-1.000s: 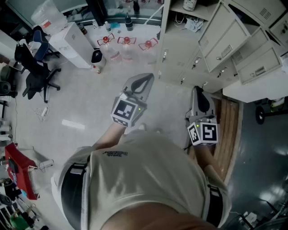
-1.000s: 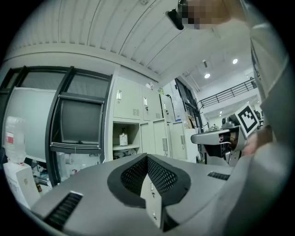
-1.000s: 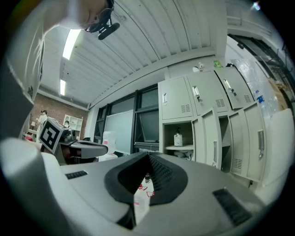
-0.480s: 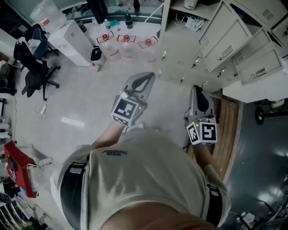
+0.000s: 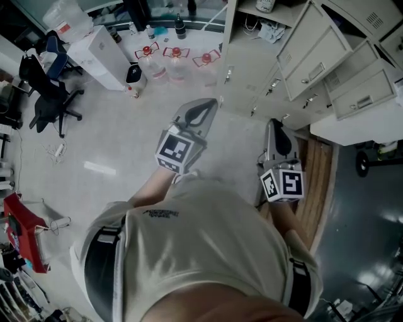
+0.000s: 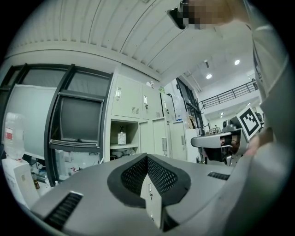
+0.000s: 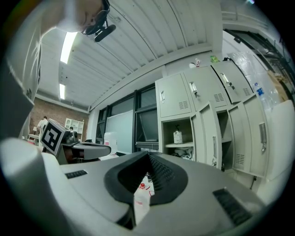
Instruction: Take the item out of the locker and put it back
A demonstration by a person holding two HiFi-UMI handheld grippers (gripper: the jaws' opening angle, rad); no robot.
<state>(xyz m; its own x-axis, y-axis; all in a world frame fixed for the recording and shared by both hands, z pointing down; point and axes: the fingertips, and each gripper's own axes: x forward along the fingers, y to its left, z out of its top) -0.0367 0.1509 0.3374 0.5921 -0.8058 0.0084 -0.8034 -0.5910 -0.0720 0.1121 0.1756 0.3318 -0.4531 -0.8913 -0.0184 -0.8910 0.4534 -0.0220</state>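
Note:
A small white bottle (image 6: 121, 137) stands on the shelf of an open locker compartment (image 6: 123, 148); it also shows as the bottle (image 7: 177, 137) in the right gripper view and as the bottle (image 5: 266, 6) at the top edge of the head view. My left gripper (image 5: 211, 102) is held out over the floor, well short of the lockers, shut with nothing in it (image 6: 147, 157). My right gripper (image 5: 275, 123) hangs beside it to the right, also shut and empty (image 7: 148, 156). Both point toward the lockers.
Grey lockers (image 5: 327, 56) with doors standing ajar fill the upper right. Three water bottles with red handles (image 5: 176, 58), a white box (image 5: 104, 60) and an office chair (image 5: 47, 100) stand on the floor. A wooden platform (image 5: 318, 182) lies under my right gripper.
The left gripper has drifted slightly forward toward the lockers. The right gripper has stayed almost still, and both remain shut.

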